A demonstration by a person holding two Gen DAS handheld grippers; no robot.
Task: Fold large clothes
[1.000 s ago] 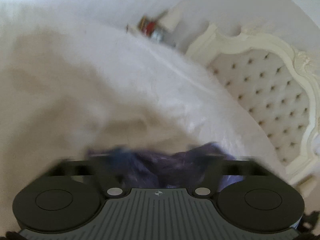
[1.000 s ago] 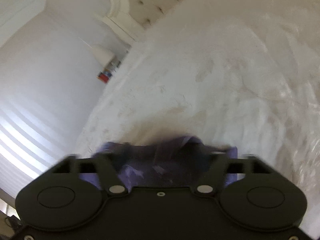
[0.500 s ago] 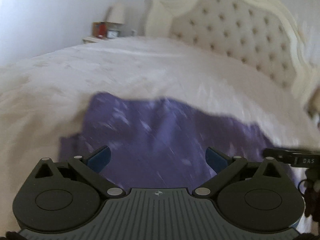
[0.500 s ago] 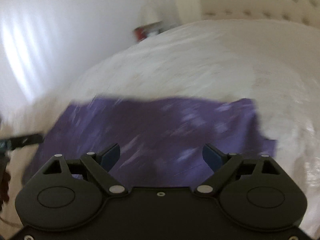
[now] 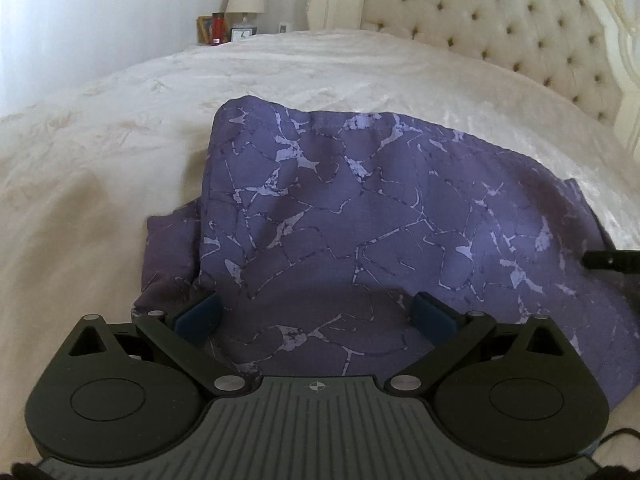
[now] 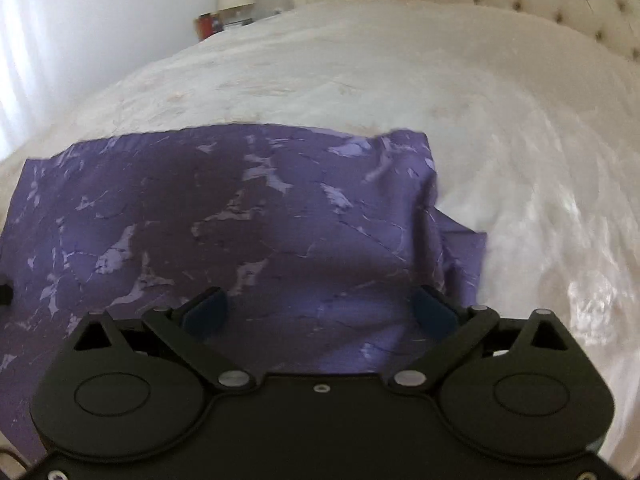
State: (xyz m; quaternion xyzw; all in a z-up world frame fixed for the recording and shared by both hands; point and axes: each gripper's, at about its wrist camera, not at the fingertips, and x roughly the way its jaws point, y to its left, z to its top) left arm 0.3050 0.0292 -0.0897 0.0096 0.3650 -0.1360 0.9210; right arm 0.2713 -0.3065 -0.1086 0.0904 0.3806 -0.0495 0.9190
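Since a second ago we have let go: both the left gripper (image 5: 316, 316) and right gripper (image 6: 320, 312) hover with fingers spread over the purple garment (image 5: 380, 220), folded on the bed (image 5: 120, 152). Soft, light cloth (probably slippery); pinch its corners. Bed beyond the garment lies free.

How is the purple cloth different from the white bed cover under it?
The purple cloth is dark with pale crackly lines; the white bed cover is plain and shiny. The cloth is folded with layered edges and covers only a patch of the bed; the cover spreads far past it. Both are soft fabric lying flat.
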